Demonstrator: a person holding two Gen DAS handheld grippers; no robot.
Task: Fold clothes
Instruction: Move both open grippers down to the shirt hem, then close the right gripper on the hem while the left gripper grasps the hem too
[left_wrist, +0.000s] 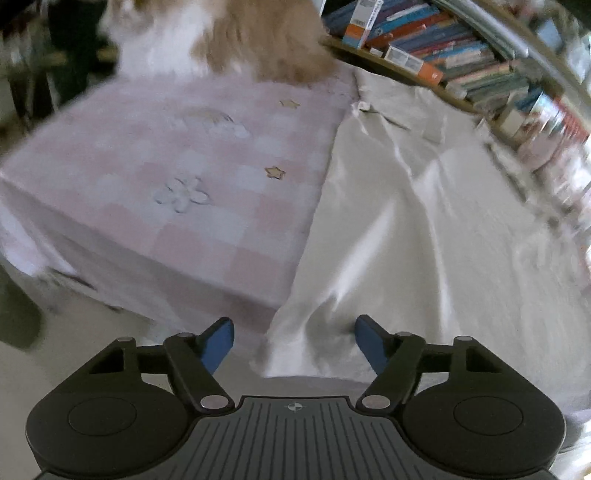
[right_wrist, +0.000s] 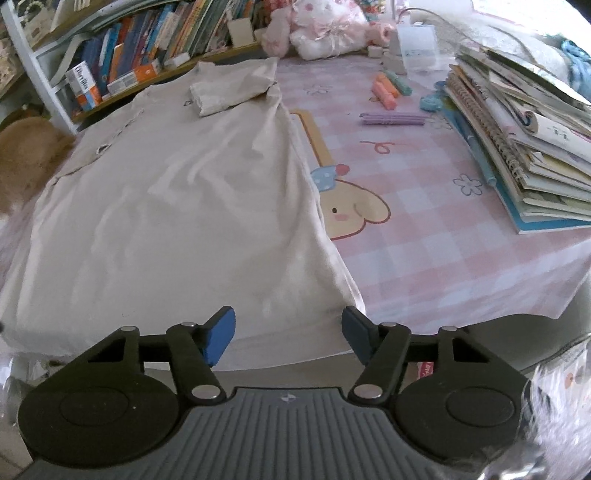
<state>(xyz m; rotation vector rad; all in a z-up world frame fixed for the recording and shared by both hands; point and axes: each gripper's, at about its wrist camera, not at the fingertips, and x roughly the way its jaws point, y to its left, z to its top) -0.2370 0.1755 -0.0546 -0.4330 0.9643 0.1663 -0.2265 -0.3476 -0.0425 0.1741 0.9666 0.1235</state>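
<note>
A cream shirt (right_wrist: 177, 206) lies flat on a table with a pink checked cloth (right_wrist: 424, 236), its near sleeve folded onto the chest at the far end. My right gripper (right_wrist: 288, 334) is open and empty at the shirt's near hem, by its right corner. In the blurred left wrist view the same shirt (left_wrist: 424, 229) covers the right half of the table. My left gripper (left_wrist: 293, 341) is open, its jaws either side of the shirt's hem corner at the table edge, not closed on it.
A stack of books and notebooks (right_wrist: 517, 147) lies on the table's right side. Markers (right_wrist: 388, 90), purple pens (right_wrist: 391, 119) and plush toys (right_wrist: 325, 29) lie at the far end. A bookshelf (right_wrist: 129, 55) stands behind. A furry brown thing (left_wrist: 266, 37) lies beyond the table's far edge.
</note>
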